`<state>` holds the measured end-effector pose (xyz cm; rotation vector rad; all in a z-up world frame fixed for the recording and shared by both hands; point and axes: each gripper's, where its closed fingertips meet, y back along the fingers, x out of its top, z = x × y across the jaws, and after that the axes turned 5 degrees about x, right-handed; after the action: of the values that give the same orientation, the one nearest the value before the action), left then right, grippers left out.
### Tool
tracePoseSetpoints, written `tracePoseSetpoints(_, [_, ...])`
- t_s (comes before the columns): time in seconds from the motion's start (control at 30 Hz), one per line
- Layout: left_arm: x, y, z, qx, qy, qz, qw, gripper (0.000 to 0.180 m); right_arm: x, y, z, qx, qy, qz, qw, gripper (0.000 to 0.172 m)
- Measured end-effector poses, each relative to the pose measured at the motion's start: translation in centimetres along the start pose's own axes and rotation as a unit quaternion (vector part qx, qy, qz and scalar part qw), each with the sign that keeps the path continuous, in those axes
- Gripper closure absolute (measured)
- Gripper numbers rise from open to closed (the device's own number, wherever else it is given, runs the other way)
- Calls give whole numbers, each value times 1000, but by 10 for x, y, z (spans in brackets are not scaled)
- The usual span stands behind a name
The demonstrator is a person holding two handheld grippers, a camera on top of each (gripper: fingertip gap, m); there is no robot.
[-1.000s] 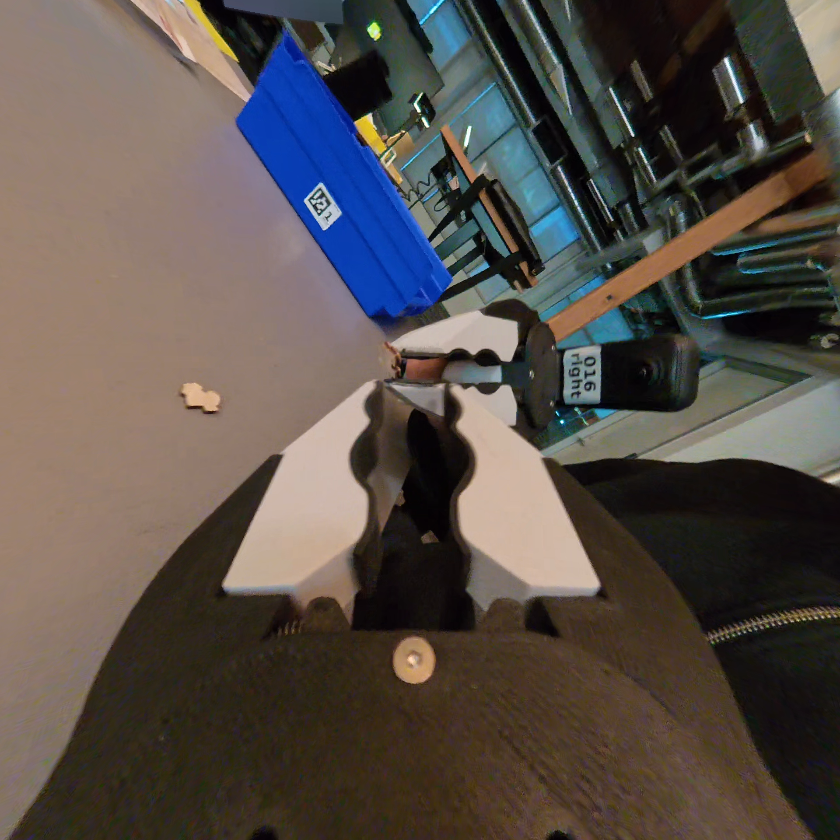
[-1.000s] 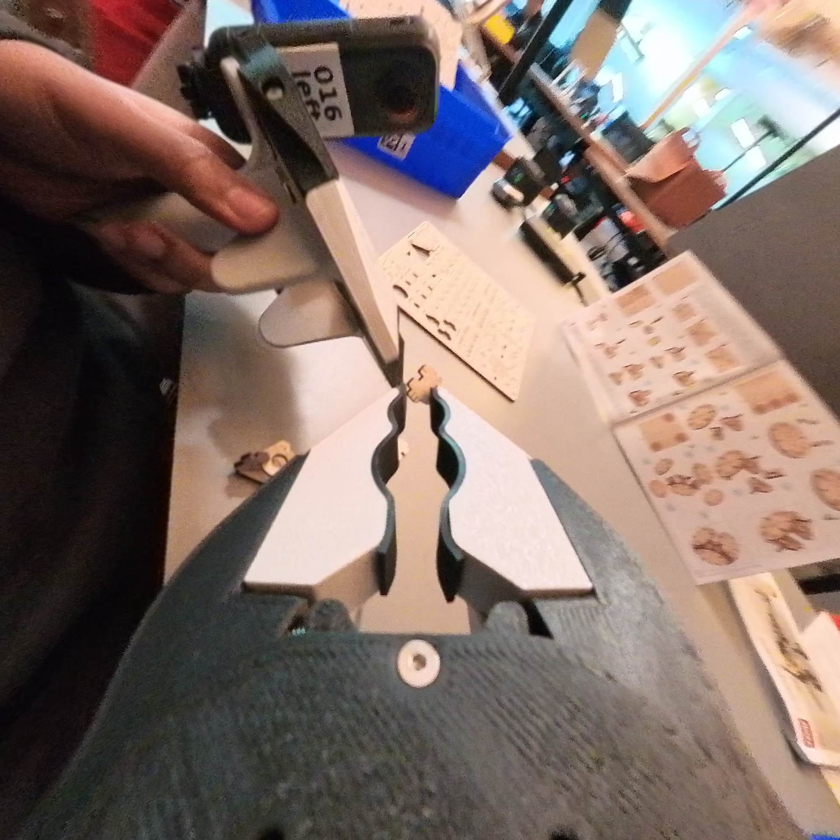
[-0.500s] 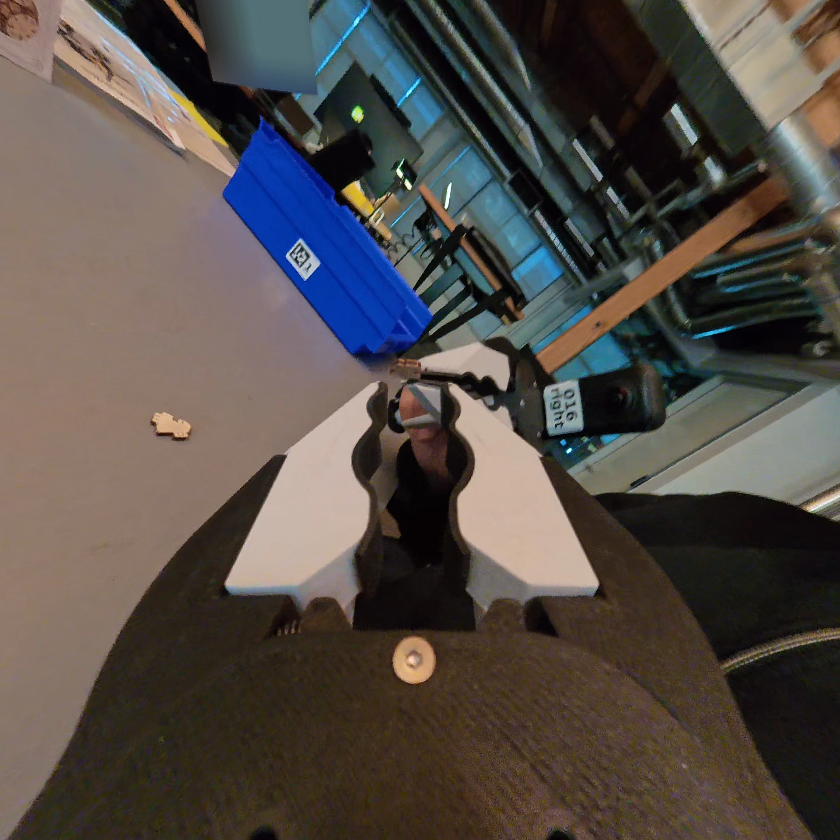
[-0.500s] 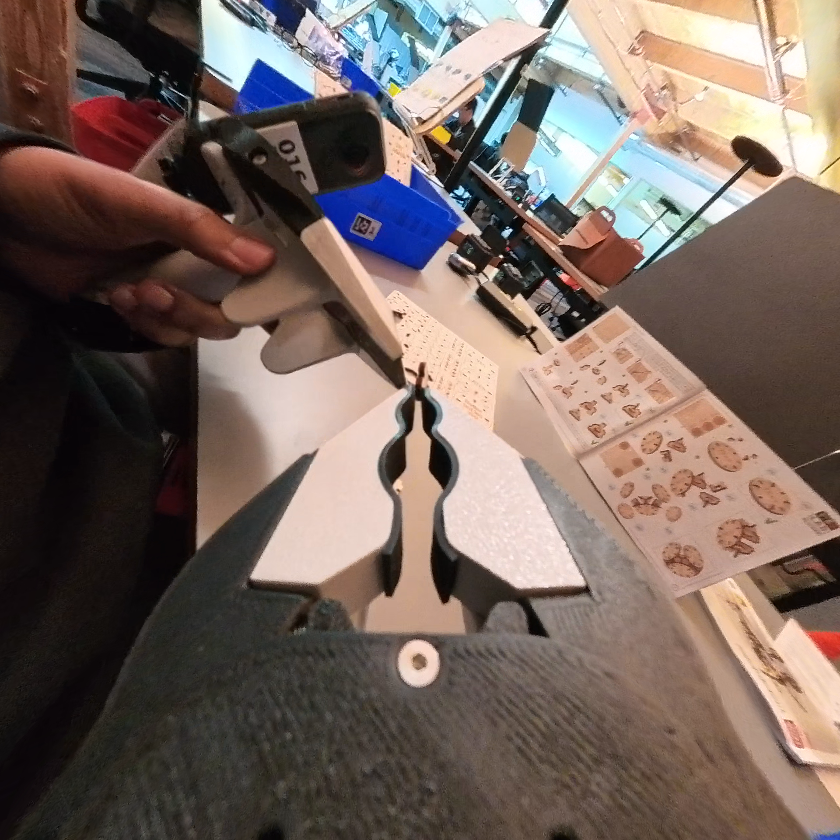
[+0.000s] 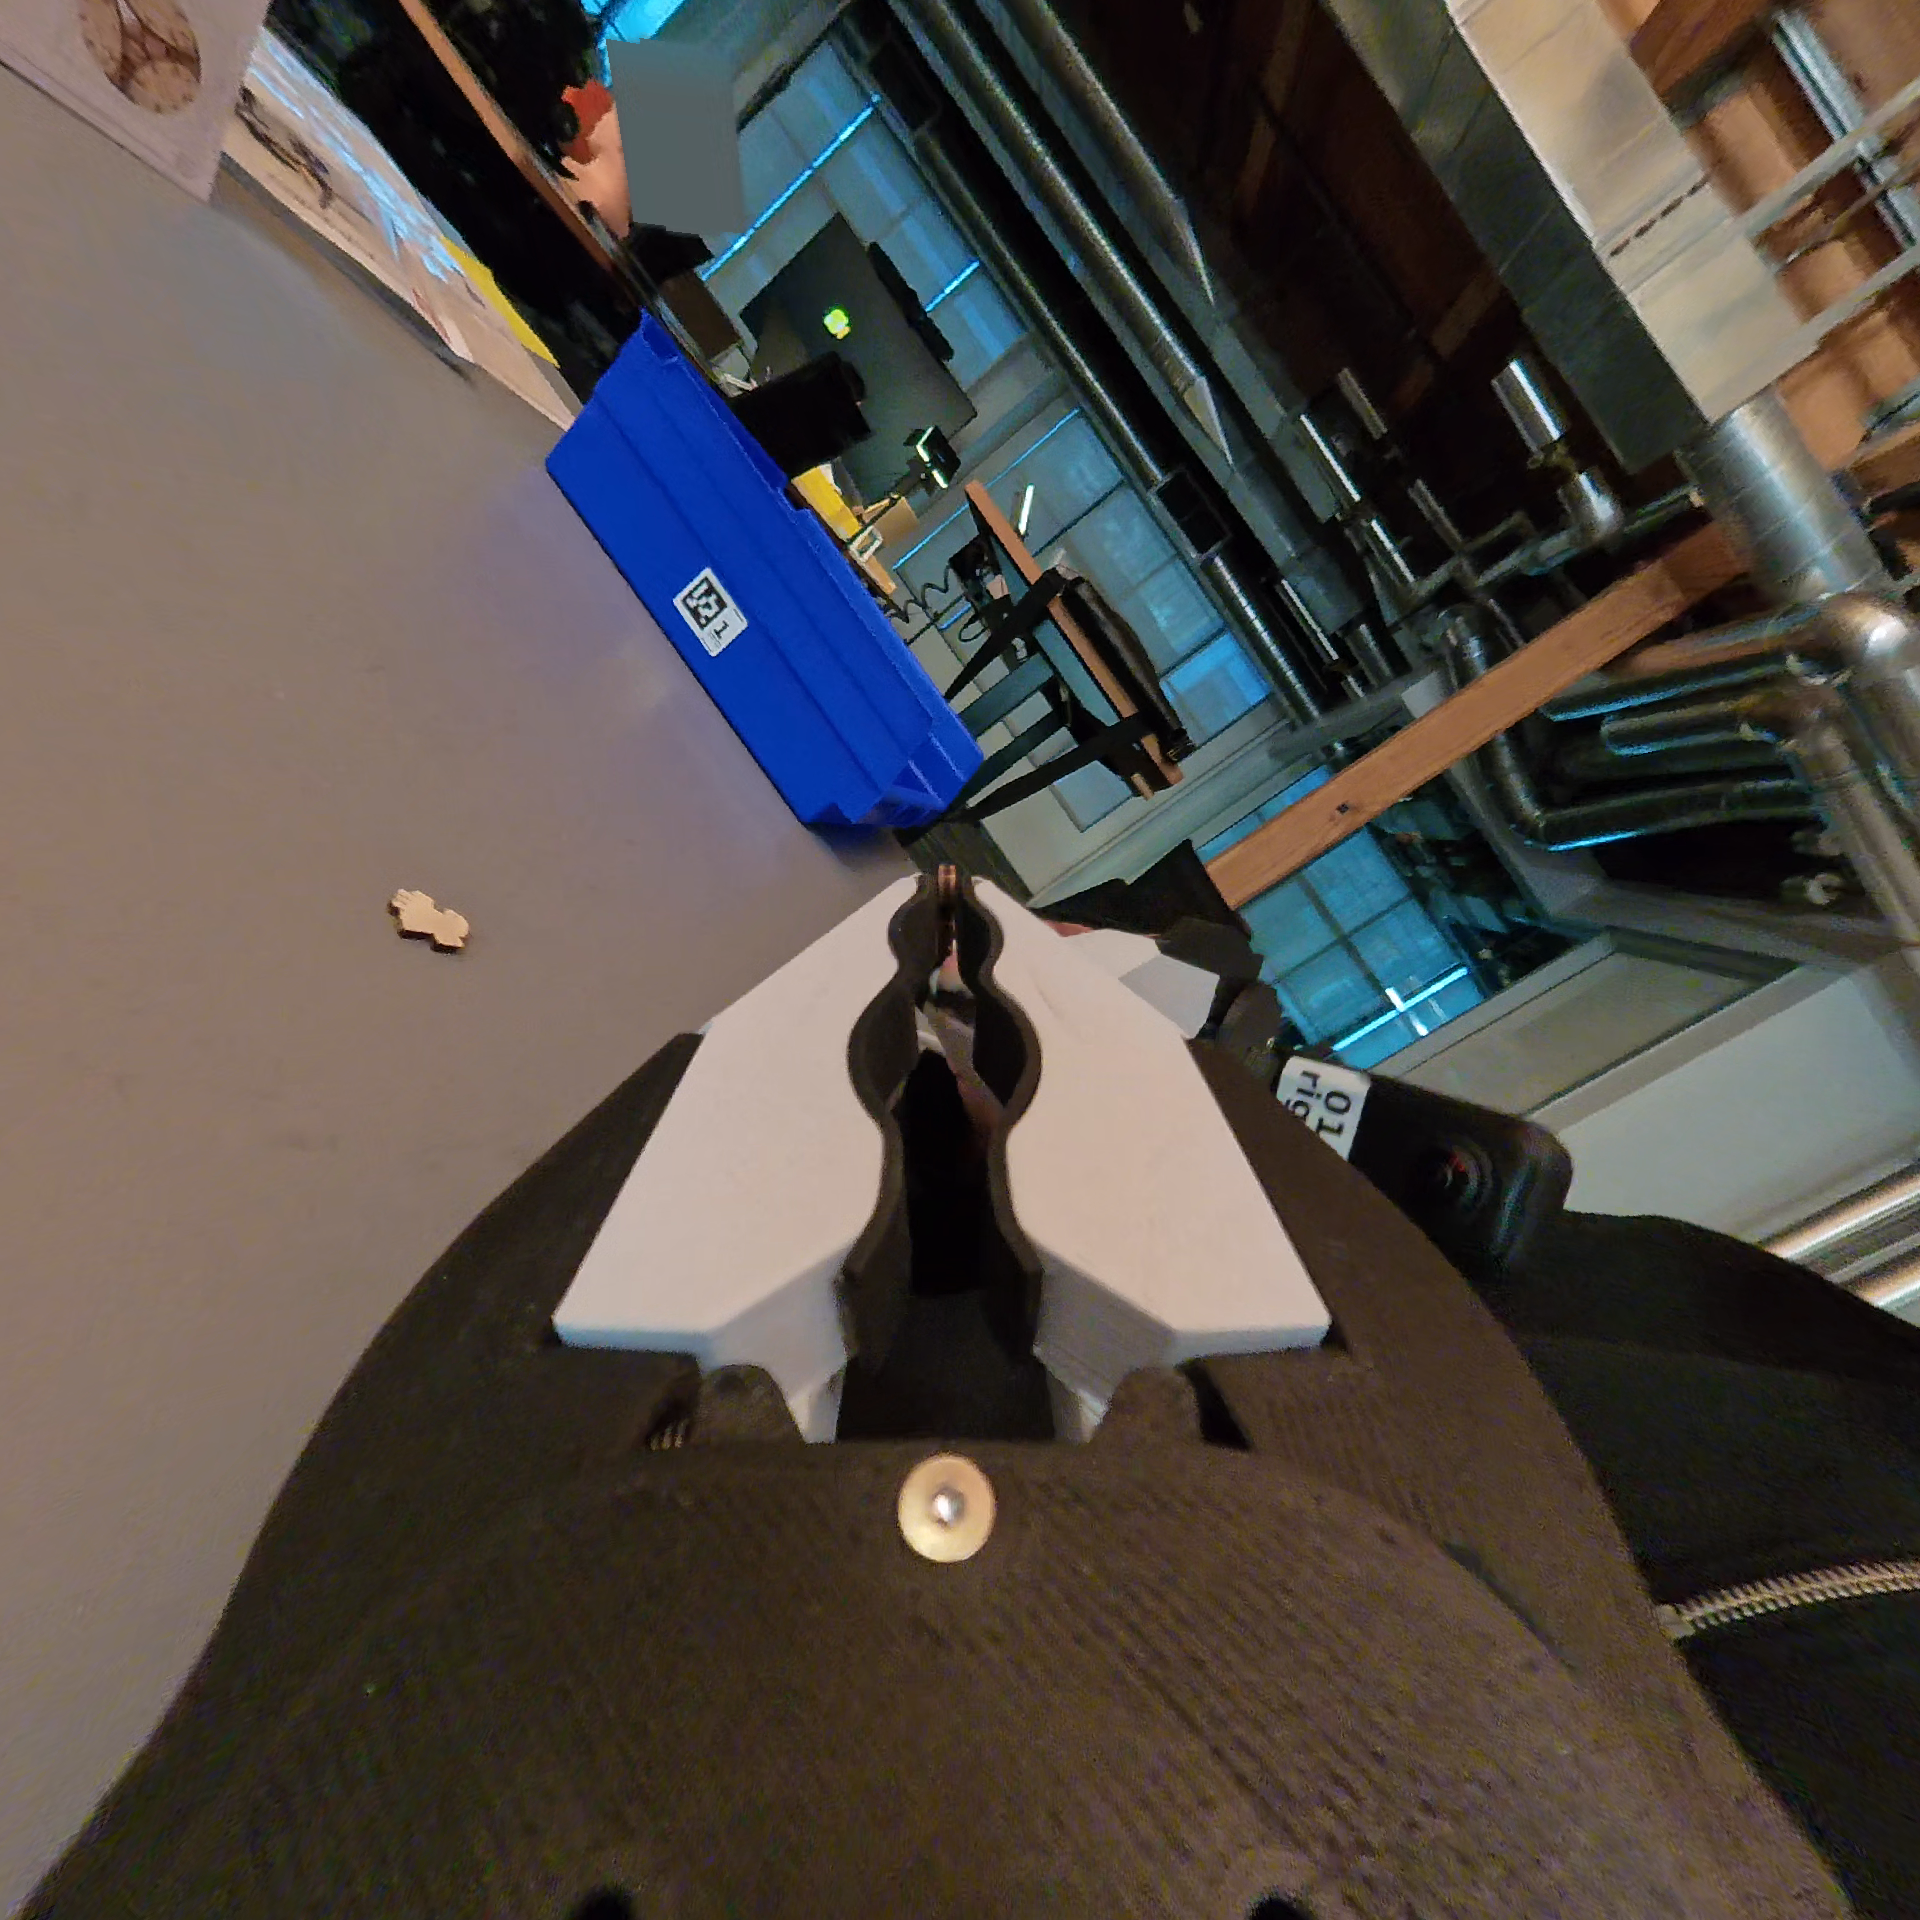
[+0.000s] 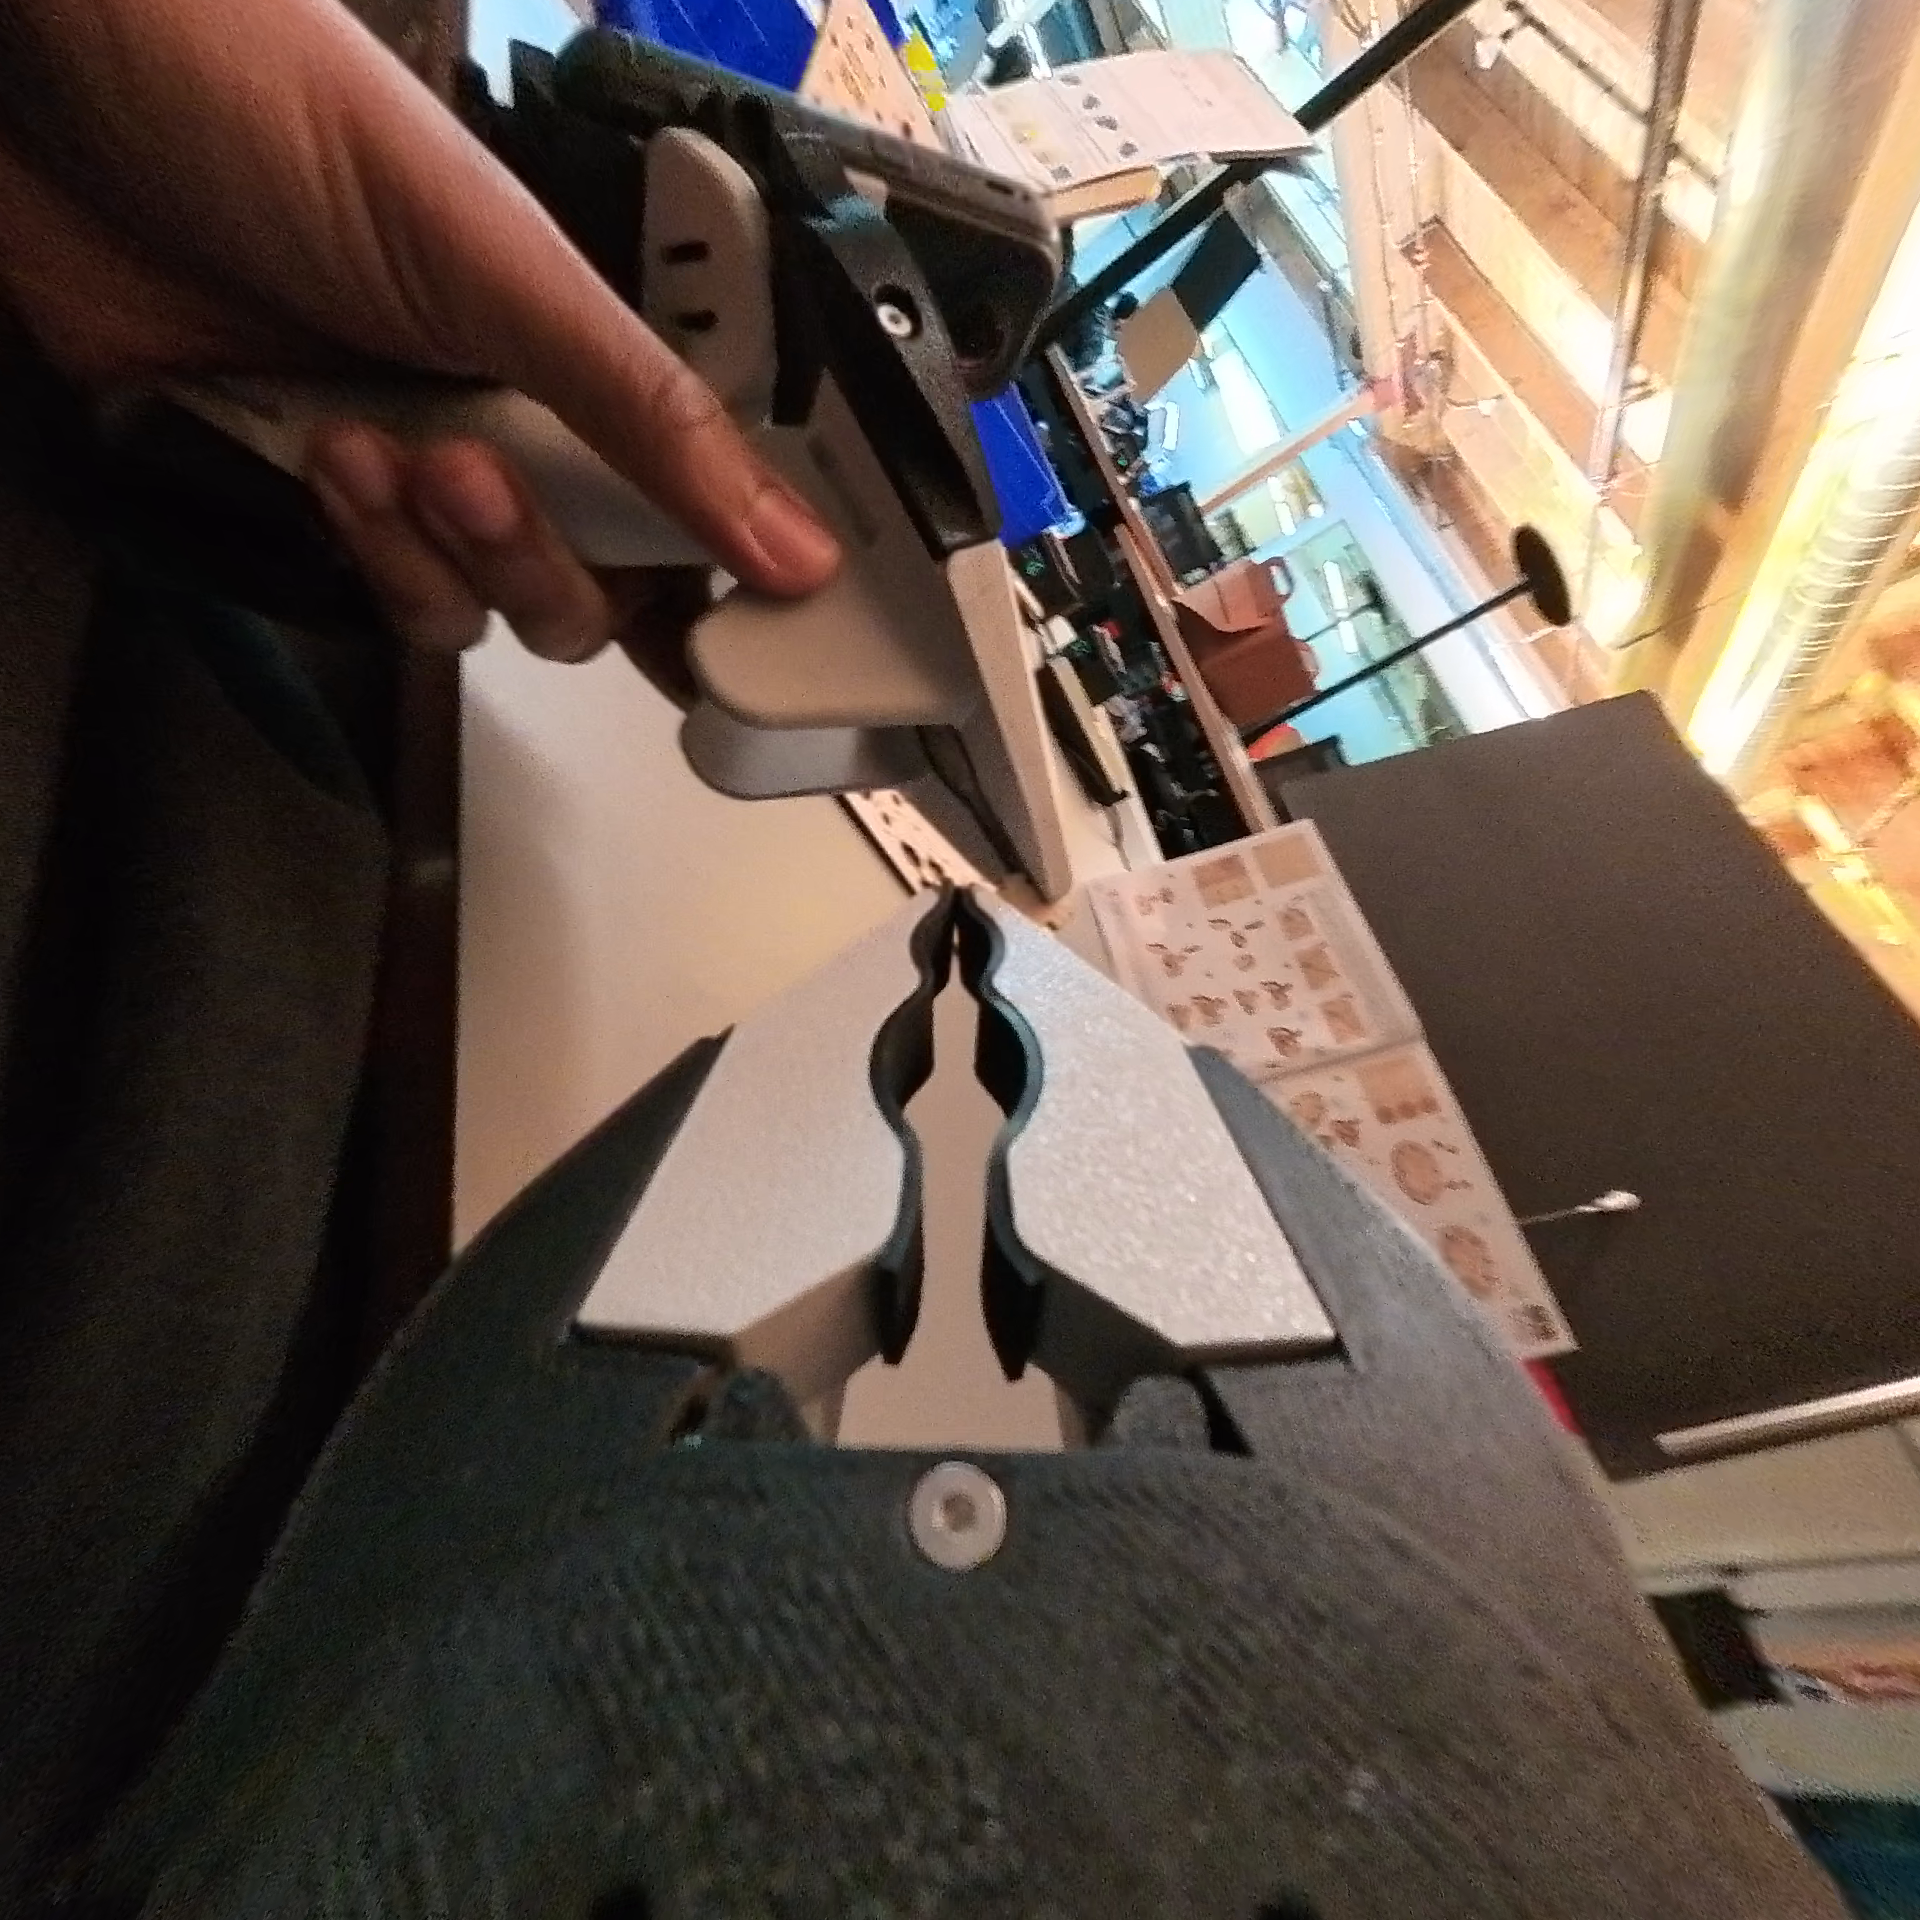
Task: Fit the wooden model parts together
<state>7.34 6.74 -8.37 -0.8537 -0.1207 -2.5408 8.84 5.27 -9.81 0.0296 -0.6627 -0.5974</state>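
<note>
Though both pairs closed, left fingers [image 5: 790, 1101] on one thin wooden piece [image 5: 943, 886], right fingers [image 6: 800, 1132] together

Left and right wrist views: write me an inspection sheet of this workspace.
Surface: grey table, mostly bare near the grippers.
Parts in hand: thin wooden piece, seen edge-on, pinched at the left gripper's tips.
Clutter: loose wooden piece lying flat; punched wooden sheet; printed instruction sheets; blue bin at the table's far end.
Grippers: left gripper, fingers shut on the thin wooden piece, held by a person's hand; right gripper, fingers shut, nothing seen between them. Their tips are close together.
Cables: thin wire across the black panel.
Surroundings: workshop with metal pipes, wooden beams and desks.
</note>
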Motion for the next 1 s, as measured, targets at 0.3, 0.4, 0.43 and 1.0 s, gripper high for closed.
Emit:
tracePoseSetpoints(0.3, [-15,-7,-4,39,-150,-66,986,179,-16,9,16,105,-288,98,947,164])
tracePoseSetpoints(0.4, [-14,-12,-3,26,-146,-70,987,180,-20,11,16,160,-384,139,899,163])
tracePoseSetpoints(0.43, [-13,-14,-3,18,-132,-71,989,179,-23,12,17,175,-409,148,883,160])
tracePoseSetpoints(1.0, [-3,-42,-10,-17,-72,-80,994,163,-45,28,46,204,-562,221,771,172])
